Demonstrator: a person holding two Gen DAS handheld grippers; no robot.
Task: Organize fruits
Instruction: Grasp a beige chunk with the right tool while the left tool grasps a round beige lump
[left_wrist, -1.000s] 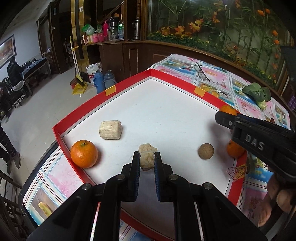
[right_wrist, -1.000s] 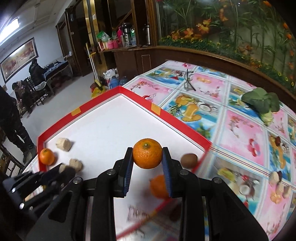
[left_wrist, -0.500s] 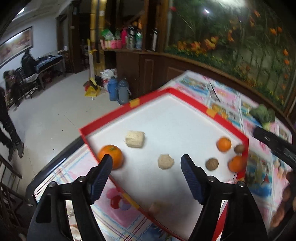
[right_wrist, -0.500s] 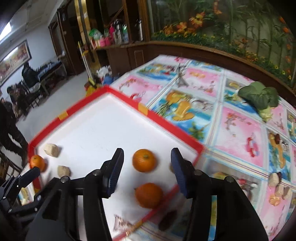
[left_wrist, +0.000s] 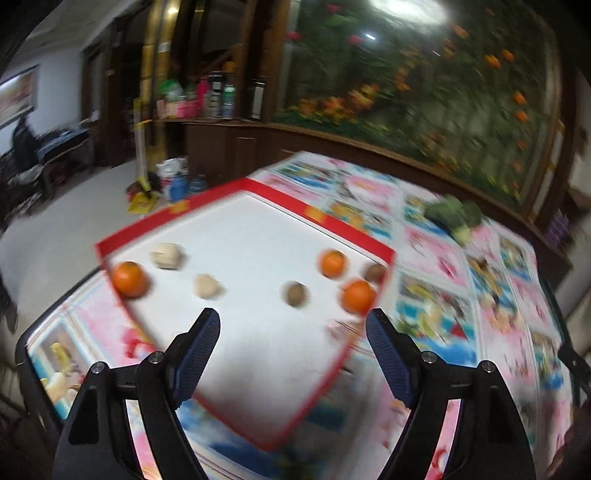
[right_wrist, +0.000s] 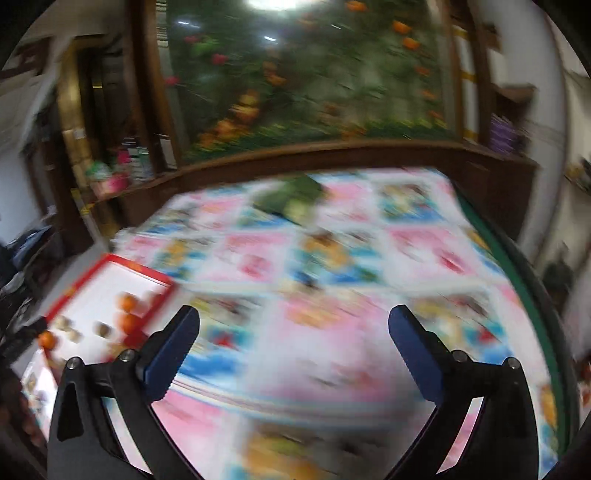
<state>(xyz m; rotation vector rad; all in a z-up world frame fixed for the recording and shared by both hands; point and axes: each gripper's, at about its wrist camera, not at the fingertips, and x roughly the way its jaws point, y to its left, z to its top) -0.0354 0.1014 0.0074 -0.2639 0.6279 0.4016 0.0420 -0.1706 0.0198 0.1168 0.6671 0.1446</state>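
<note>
Red-rimmed tray holds three oranges; both tongs gape wide, empty, right just opening.

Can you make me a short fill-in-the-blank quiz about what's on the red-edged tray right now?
1. The tray holds ____ oranges.
2. The tray's border is ____.
3. The left gripper holds ____.
4. Between the right gripper jaws lies only the patterned ____.

Missing words: three; red; nothing; tablecloth
</note>
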